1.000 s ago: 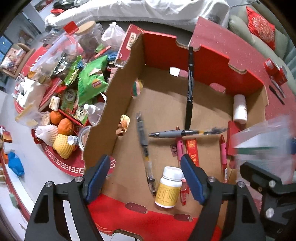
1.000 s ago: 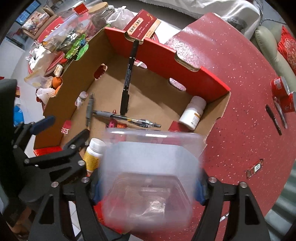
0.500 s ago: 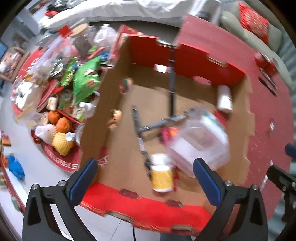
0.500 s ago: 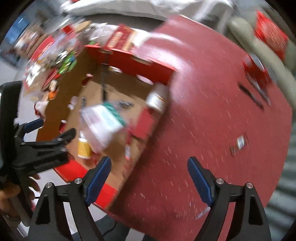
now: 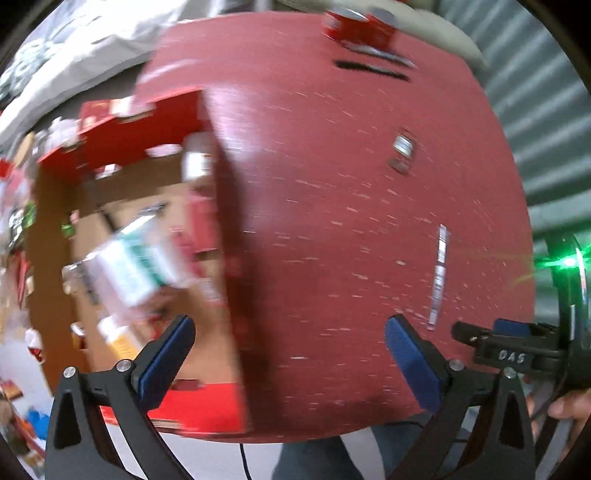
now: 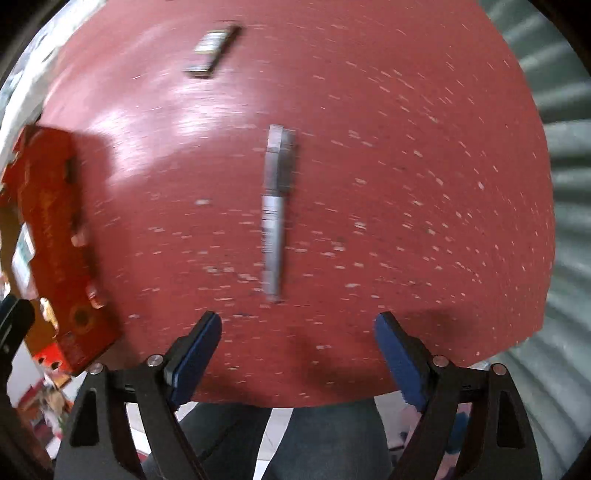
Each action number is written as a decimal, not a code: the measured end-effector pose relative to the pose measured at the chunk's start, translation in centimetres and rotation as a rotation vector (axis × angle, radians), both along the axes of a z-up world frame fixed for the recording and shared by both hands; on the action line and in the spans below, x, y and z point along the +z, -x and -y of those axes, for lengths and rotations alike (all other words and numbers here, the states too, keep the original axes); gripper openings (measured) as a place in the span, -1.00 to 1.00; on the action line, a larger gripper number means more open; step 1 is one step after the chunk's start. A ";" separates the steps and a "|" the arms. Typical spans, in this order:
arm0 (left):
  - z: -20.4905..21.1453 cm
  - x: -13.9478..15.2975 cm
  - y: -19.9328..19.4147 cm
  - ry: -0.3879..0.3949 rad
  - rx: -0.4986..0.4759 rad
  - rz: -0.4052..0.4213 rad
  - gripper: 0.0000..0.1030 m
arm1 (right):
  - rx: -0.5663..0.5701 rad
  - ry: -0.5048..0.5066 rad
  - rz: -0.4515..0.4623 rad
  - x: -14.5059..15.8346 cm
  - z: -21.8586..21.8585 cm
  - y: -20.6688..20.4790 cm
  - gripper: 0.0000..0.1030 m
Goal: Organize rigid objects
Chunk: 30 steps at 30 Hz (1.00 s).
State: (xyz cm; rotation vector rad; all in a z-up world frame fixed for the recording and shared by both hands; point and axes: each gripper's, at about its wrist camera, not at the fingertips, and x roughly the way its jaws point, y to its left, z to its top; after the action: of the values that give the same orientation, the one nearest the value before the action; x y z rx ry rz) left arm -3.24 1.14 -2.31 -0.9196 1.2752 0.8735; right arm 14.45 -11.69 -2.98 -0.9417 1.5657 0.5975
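Lying loose on the red table [image 6: 369,147], a grey pen [image 6: 273,210] sits just ahead of the right gripper [image 6: 295,354], lined up with the gap between its spread, empty jaws. It is near the table's front edge and well apart from the box [image 6: 62,258], whose red wall shows at the left of that view. Farther back toward the middle of the table is a small dark flat item [image 6: 212,50], too blurred to name.

From the left wrist view, the left gripper [image 5: 288,354] is also spread wide with nothing between its fingers, hovering over the front edge of the table beside the box's right wall. Inside the box [image 5: 225,221] are a clear plastic container [image 5: 136,262], a white bottle [image 5: 197,158] in the far right corner, and another bottle with a yellow label [image 5: 114,336] near the front; all are smeared by motion. At the table's far edge lie a black pen [image 5: 371,70] and red packets [image 5: 356,29].

Judging by this, the sorting is well underway but unfinished: several items are boxed, while the grey pen, the small flat item, the black pen and the packets are left out. The grey pen looks like the likely next pick.
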 end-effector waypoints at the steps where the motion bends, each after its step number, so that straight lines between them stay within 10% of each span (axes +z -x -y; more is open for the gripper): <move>1: 0.1 -0.3 -1.1 0.010 -0.008 -0.004 0.99 | 0.001 -0.002 0.006 -0.1 0.4 -0.3 0.98; 18: -7.9 -7.7 -16.4 -0.114 -0.160 -0.144 0.99 | 0.151 -0.083 0.112 -5.0 -3.9 -1.0 0.98; 30: -9.6 -10.9 -23.7 -0.146 -0.314 -0.082 1.00 | 0.145 -0.062 0.089 -5.7 -3.3 -3.0 1.00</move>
State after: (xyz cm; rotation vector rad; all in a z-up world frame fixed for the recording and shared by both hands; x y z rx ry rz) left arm 20.45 10.73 -13.23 -0.5541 1.3624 0.7496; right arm 17.46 -8.35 -8.73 -1.0269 1.4008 0.6924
